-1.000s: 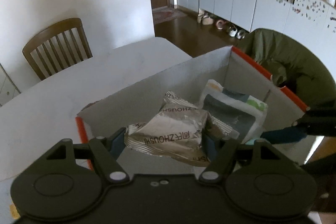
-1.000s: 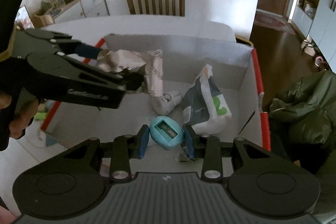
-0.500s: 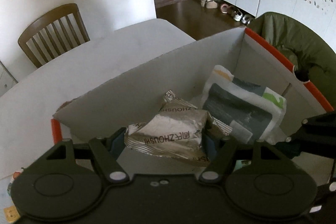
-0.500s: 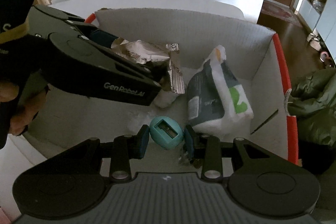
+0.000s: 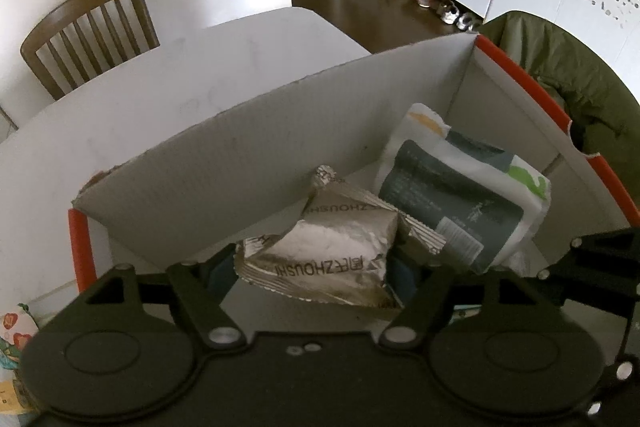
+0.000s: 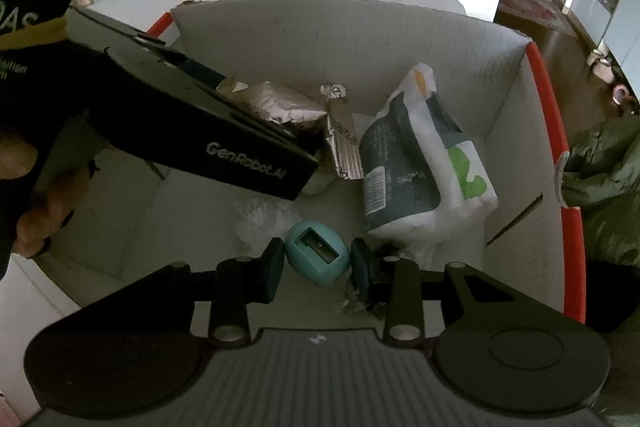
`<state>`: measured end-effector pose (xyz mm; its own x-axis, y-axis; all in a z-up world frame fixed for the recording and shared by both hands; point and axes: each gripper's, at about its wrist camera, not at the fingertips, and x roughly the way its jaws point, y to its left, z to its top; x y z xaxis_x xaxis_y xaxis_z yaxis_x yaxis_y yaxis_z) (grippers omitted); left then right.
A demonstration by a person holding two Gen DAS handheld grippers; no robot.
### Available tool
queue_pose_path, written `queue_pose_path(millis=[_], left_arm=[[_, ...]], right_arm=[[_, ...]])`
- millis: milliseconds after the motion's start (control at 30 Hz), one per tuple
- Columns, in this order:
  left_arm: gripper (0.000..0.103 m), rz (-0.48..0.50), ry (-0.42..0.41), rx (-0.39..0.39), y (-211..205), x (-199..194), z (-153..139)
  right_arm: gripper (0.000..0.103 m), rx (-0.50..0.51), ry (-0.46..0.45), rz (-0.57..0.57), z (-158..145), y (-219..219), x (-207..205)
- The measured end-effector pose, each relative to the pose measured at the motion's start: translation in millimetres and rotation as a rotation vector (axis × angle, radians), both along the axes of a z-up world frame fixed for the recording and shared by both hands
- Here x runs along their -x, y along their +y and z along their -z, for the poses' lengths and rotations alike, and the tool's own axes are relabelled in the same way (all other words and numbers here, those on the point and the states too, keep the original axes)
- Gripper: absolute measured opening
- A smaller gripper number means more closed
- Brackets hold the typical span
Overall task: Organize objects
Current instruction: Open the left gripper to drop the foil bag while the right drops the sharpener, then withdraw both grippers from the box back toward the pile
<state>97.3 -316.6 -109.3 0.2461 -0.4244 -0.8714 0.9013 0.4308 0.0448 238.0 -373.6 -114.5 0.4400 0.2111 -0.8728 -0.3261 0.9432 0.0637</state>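
My left gripper (image 5: 312, 273) is shut on a silver foil snack packet (image 5: 332, 255) and holds it inside a white cardboard box (image 5: 240, 163) with red edges. The same packet (image 6: 280, 107) shows in the right wrist view, pinched at the tip of the left gripper (image 6: 276, 131). My right gripper (image 6: 318, 261) is shut on a teal egg-shaped pencil sharpener (image 6: 318, 257), low over the box floor. A white, grey and green bag (image 6: 420, 163) leans against the box's right wall (image 6: 516, 131).
The box stands on a white table (image 5: 168, 83) with a wooden chair (image 5: 88, 27) behind it. A green jacket (image 6: 604, 179) hangs just outside the box's right side. Some crumpled clear plastic (image 6: 264, 219) lies on the box floor. A hand (image 6: 40, 211) grips the left tool.
Both grippers have sunk deeper into the box, carrying the foil packet and the sharpener. The left gripper has drawn nearer to the right one, and the packet now sits close to the bag.
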Motion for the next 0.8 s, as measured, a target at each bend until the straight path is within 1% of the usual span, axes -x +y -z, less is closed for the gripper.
queue_pose_path(millis=[67, 133, 200, 333, 533, 700, 800], left_arm=[[0.079, 0.011, -0.007, -0.002, 1.4, 1.9, -0.2], [0.081, 0.011, -0.003, 0.002, 3.5, 2.2, -0.8], [0.083, 0.003, 0.003, 0.008, 5.4, 2.0, -2.8], [0.085, -0.013, 0.026, 0.041, 12.5, -1.7, -10.5], [0.085, -0.02, 0.026, 0.081, 30.1, -0.5, -24.0], [0.085, -0.017, 0.009, 0.119, 39.3, 6.7, -38.0], [0.085, -0.024, 0.007, 0.15, 50.1, 9.8, -48.4]], right_arm=[[0.038, -0.01, -0.001, -0.002, -2.1, -1.8, 1.6], [0.047, -0.011, -0.008, -0.007, -3.6, -2.8, 4.7], [0.051, -0.019, -0.021, -0.01, -7.4, -4.8, 8.8], [0.052, -0.032, -0.033, 0.0, -15.8, -6.6, 9.4], [0.053, -0.055, -0.063, 0.013, -33.2, -9.7, 13.5], [0.053, -0.075, -0.095, 0.012, -46.8, -12.3, 23.3], [0.056, -0.104, -0.116, 0.012, -56.3, -13.5, 29.3]])
